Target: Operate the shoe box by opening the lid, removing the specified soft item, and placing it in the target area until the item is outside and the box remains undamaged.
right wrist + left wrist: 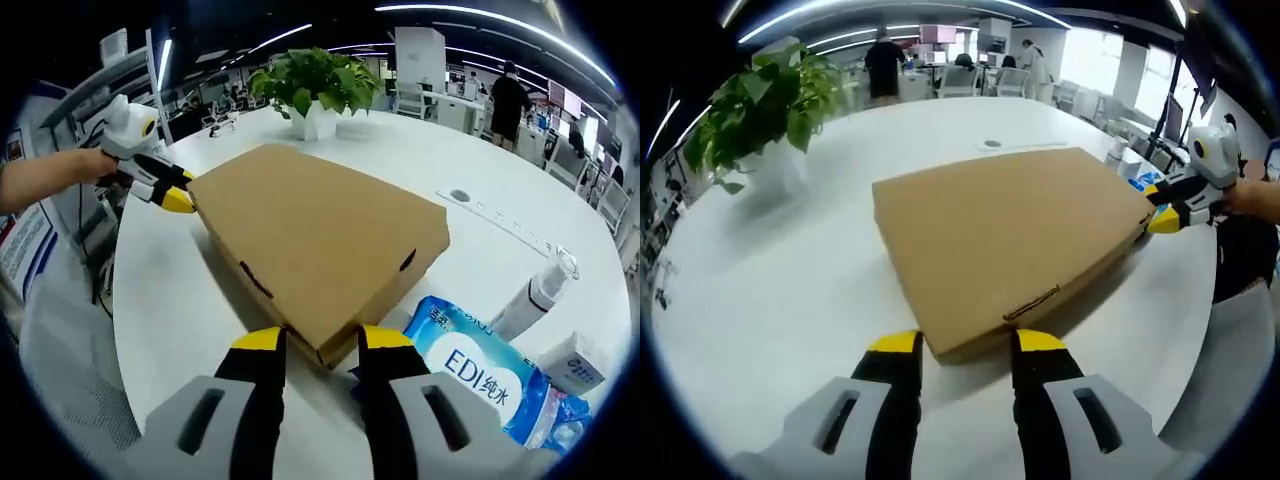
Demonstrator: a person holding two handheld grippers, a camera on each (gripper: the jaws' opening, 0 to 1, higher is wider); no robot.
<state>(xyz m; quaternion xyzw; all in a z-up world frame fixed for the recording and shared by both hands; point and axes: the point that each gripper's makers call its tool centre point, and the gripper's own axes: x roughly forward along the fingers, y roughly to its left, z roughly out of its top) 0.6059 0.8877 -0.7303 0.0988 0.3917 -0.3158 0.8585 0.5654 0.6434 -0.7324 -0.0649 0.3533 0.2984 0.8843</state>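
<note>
Open-plan office, round white table (770, 290). Flat brown cardboard shoe box (1005, 235) lay shut on it, lid down, nothing taken out yet, so opening, removal and placement all remained, by my read. Left gripper (966, 342) stood with fingers parted around one box corner; right gripper (311, 339) likewise, fingers spread either side of the opposite corner, not clamped. Just right of the right fingers lay a blue wipes pack (490, 385) printed "EDI" plus Chinese characters I couldn't read.

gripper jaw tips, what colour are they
Yellow tips on black jaws, clearest on the left gripper in the left gripper view.
</note>
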